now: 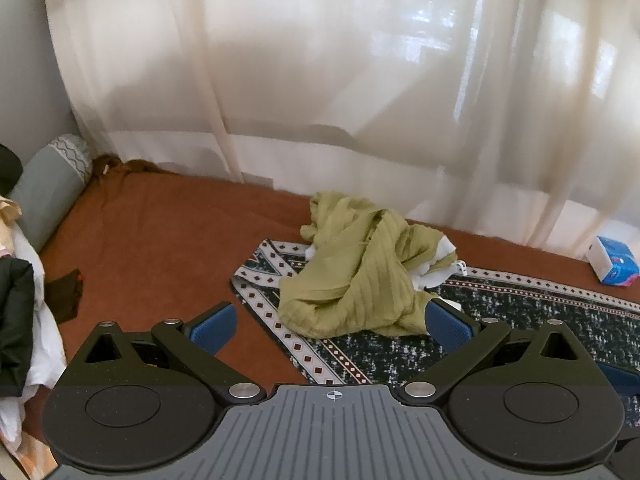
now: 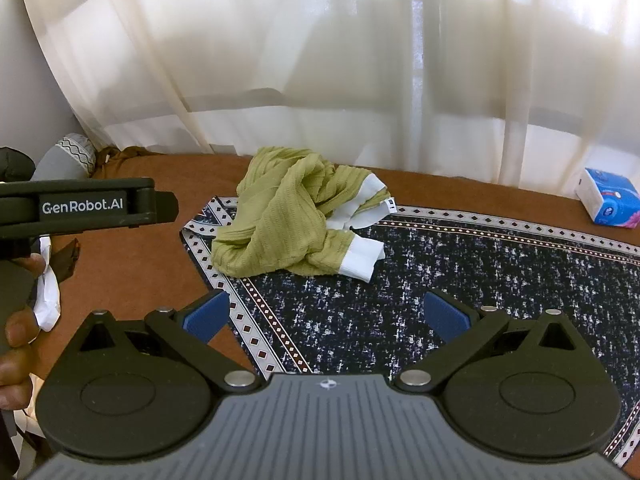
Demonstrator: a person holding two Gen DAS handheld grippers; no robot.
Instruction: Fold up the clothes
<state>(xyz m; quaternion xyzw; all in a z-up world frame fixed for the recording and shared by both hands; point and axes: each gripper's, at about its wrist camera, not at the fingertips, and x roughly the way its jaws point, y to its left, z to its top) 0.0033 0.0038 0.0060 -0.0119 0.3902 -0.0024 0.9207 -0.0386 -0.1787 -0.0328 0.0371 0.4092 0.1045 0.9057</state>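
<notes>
A crumpled olive-green ribbed garment [image 1: 352, 272] [image 2: 288, 216] with white cuffs lies in a heap on a dark patterned cloth [image 1: 520, 320] [image 2: 460, 272] spread over a rust-brown bed. My left gripper [image 1: 330, 326] hangs open just short of the heap's near edge, nothing between its blue pads [image 1: 214, 326]. My right gripper [image 2: 328, 318] is open over the patterned cloth, a little short of the garment. The left gripper's black body [image 2: 88, 206] shows at the left edge of the right wrist view, held by a hand [image 2: 18, 332].
Sheer white curtains [image 1: 320, 80] hang behind the bed. A blue tissue pack [image 1: 612, 260] [image 2: 610, 200] sits at the far right. A grey bolster [image 1: 48, 188] lies at the far left corner, with a pile of white and dark clothes [image 1: 20, 320] along the left edge.
</notes>
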